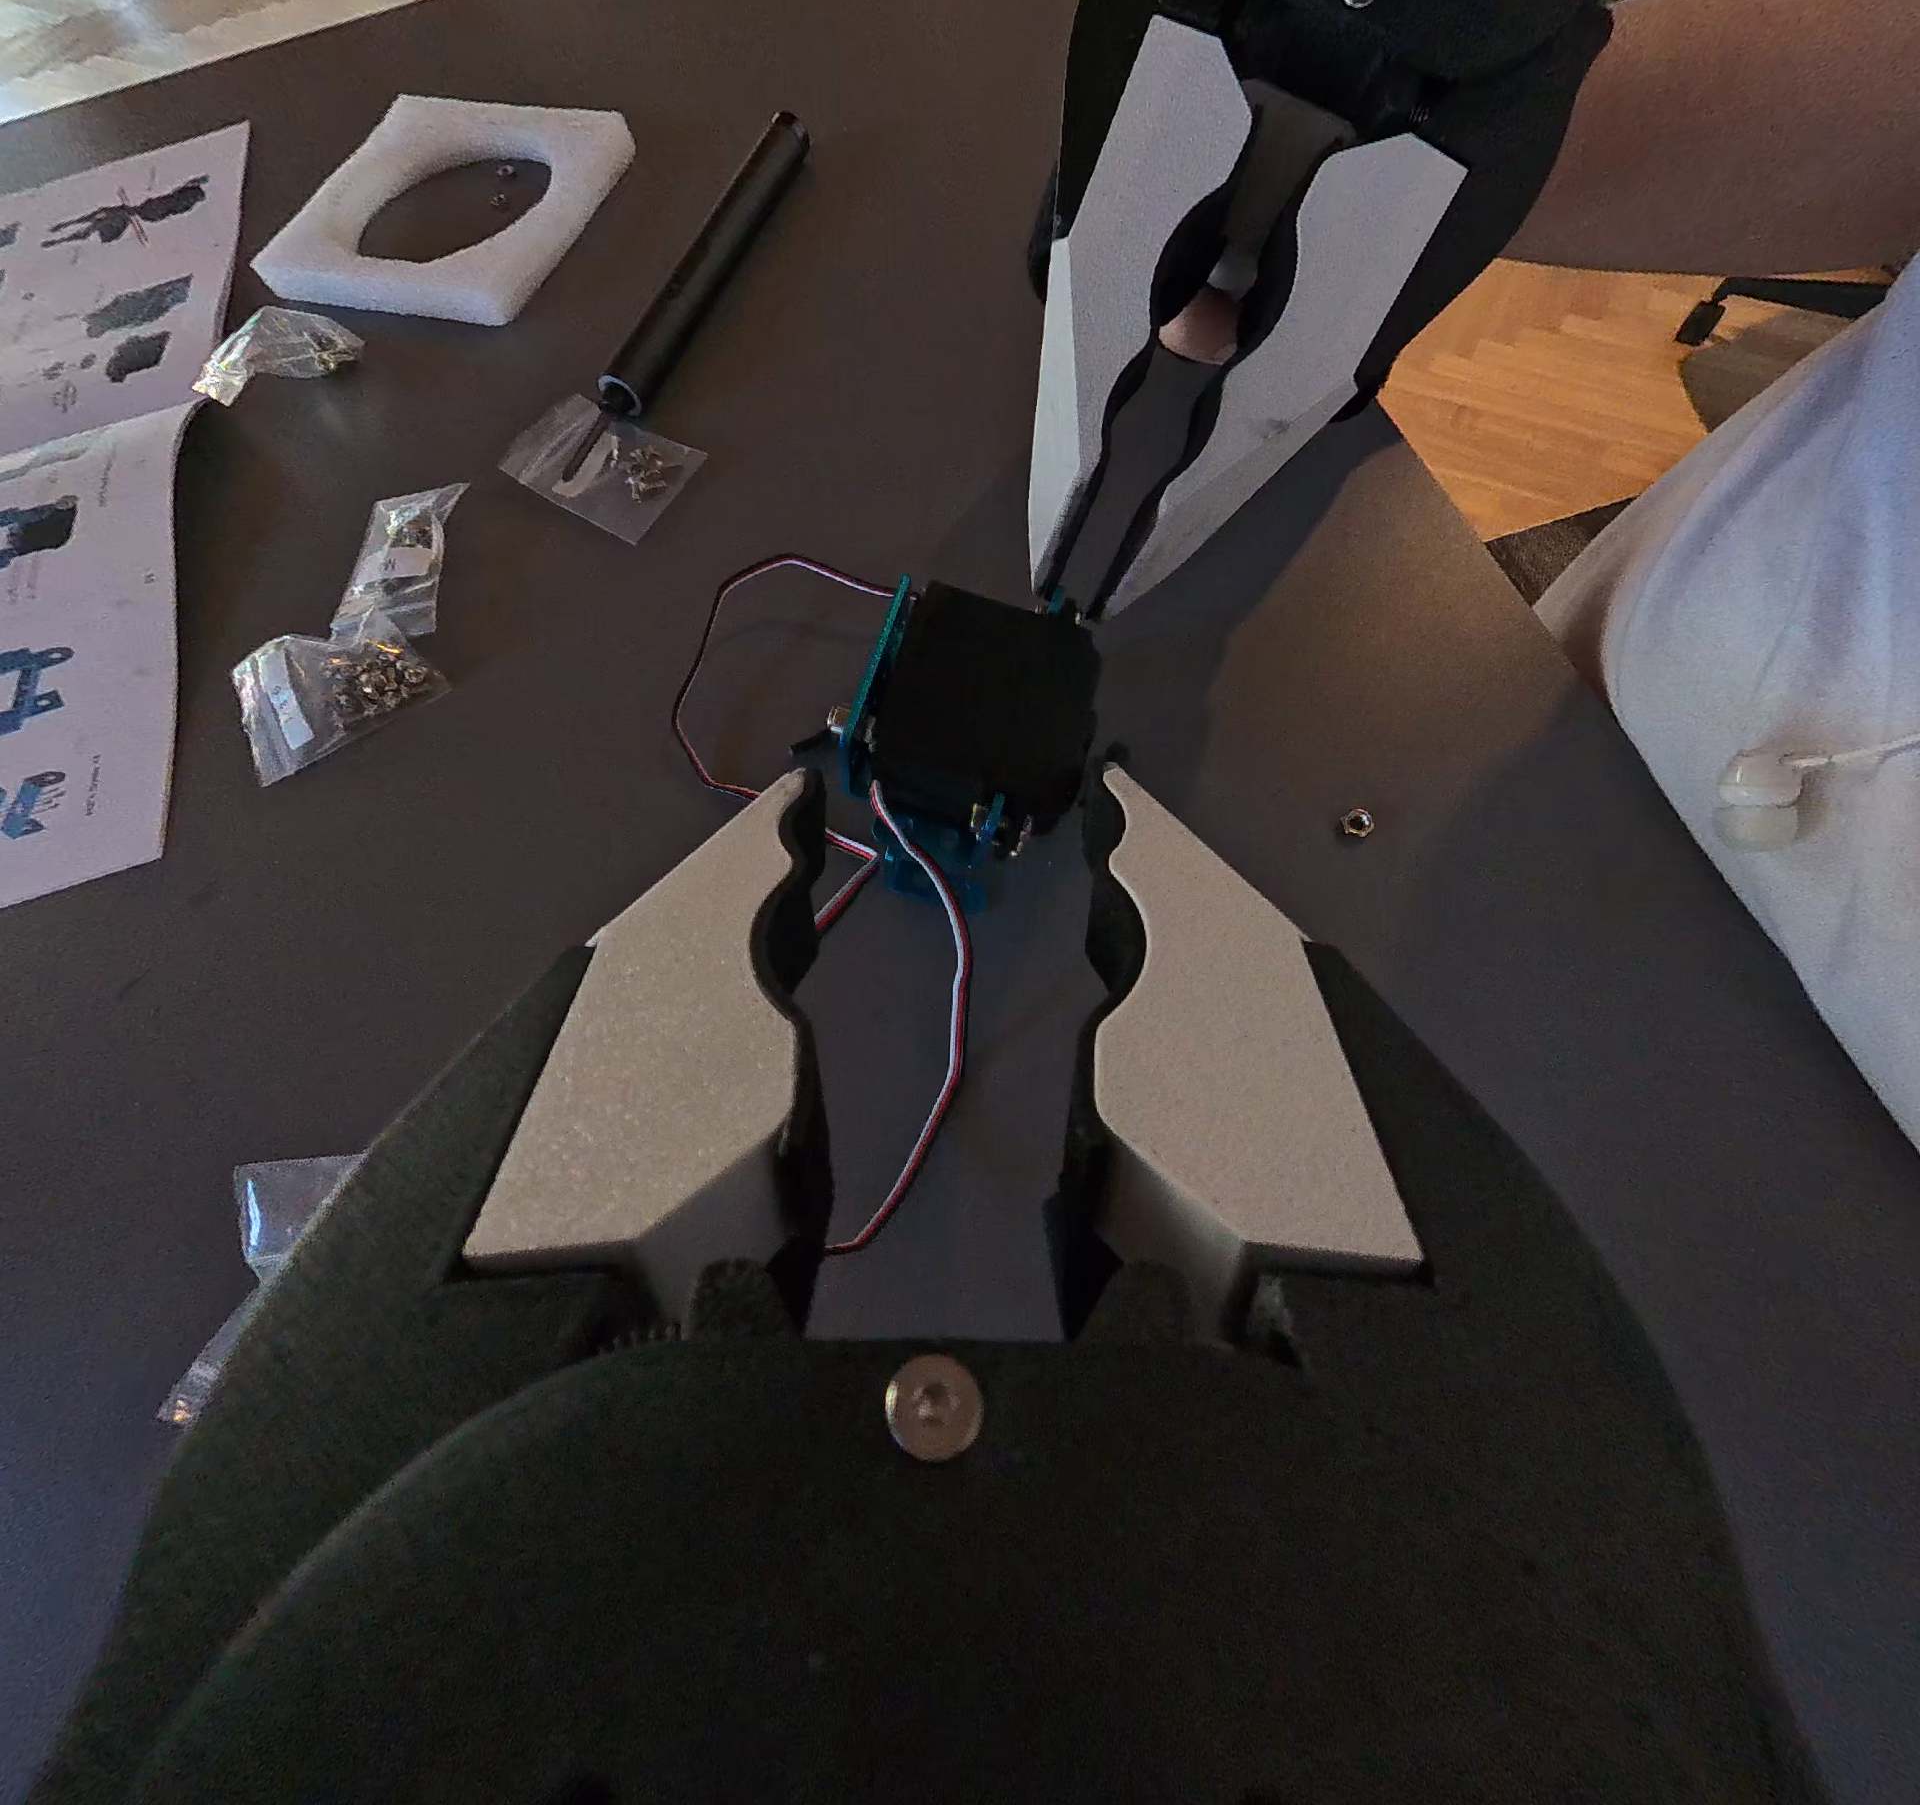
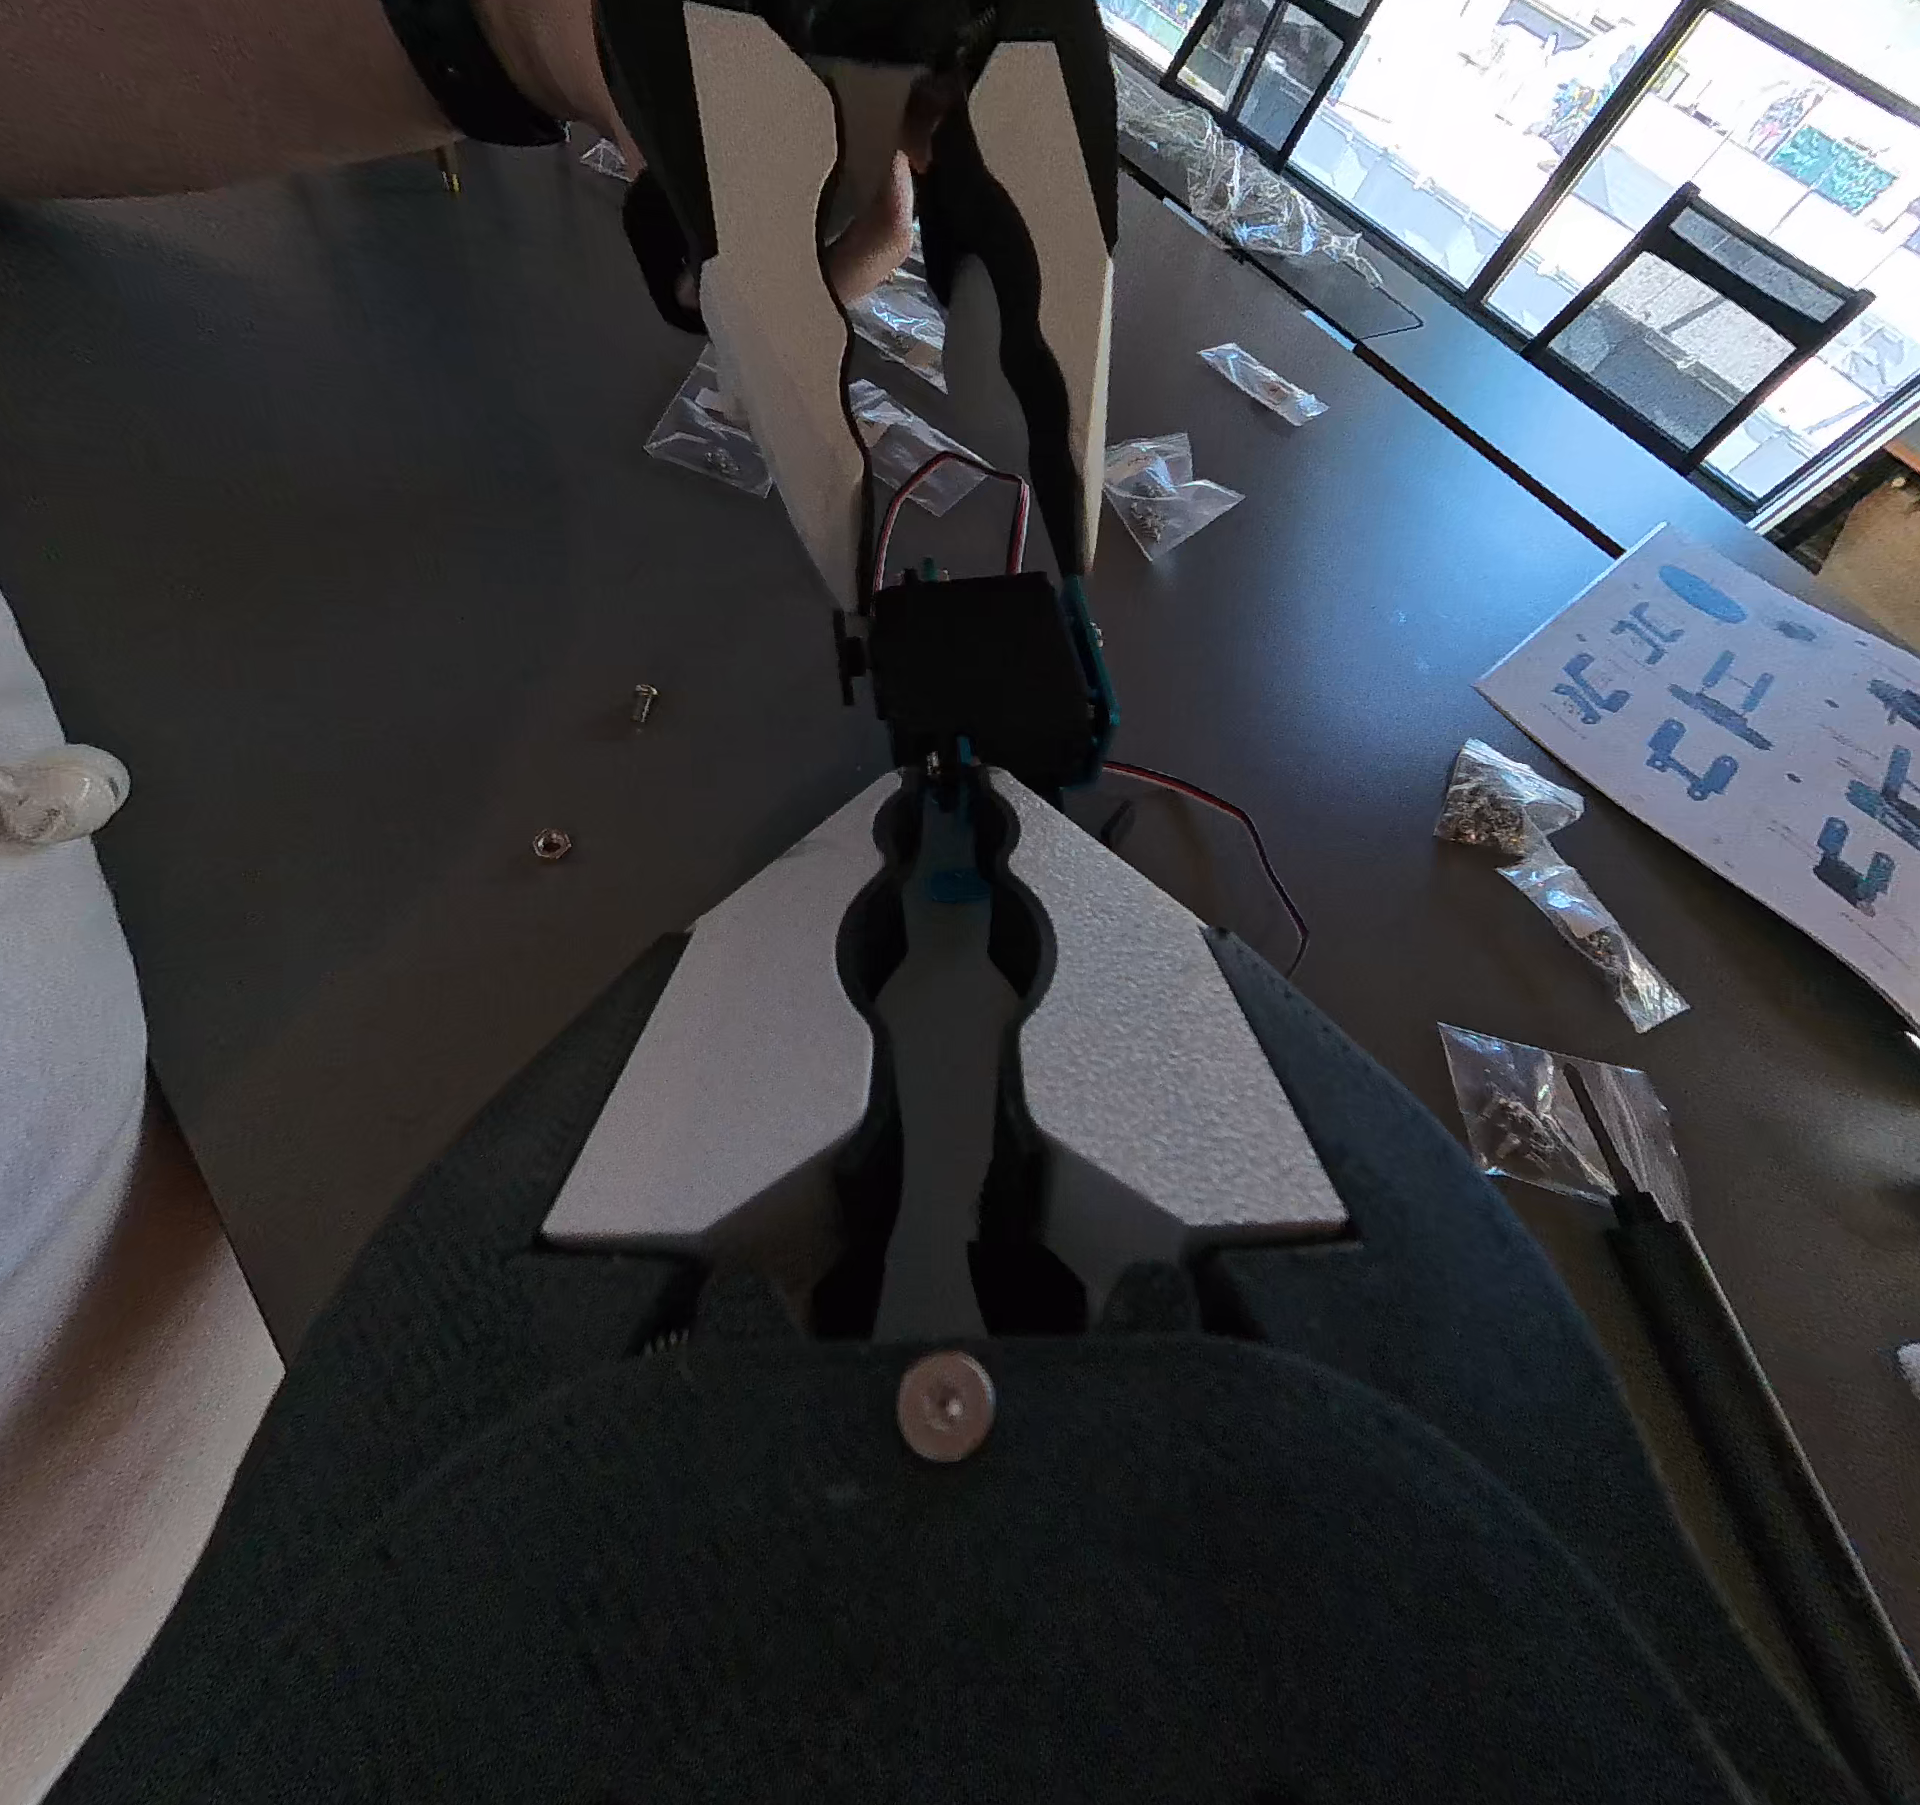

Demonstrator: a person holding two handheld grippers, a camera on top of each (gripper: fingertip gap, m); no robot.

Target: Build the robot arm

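Note:
A black servo (image 1: 982,706) in a blue metal bracket (image 1: 868,685), trailing red-white-black wires (image 1: 956,1007), sits just above the dark table (image 1: 520,924). My left gripper (image 1: 956,784) straddles it, with its fingers pressed on the bracket side and the opposite side. My right gripper (image 2: 948,784) comes from the opposite side and is closed on a small blue bracket tab (image 2: 951,862) at the servo's (image 2: 966,675) end. In the left wrist view its fingertips (image 1: 1065,602) meet at the servo's far top edge. In the right wrist view the left gripper (image 2: 956,560) hangs over the servo.
A loose nut (image 1: 1354,823) and screw (image 2: 646,704) lie beside the servo. Several clear bags of screws (image 1: 332,695), a white foam frame (image 1: 447,207), a black screwdriver (image 1: 707,259) and printed instruction sheets (image 1: 83,508) lie left. A person in white (image 1: 1766,716) sits at the table edge. My hands' fingertips stand some 5 centimeters from each other. The black screwdriver (image 1: 707,259) is about 25 centimeters from both grippers' fingertips. It is also in sight in the right wrist view (image 2: 1843,1640).

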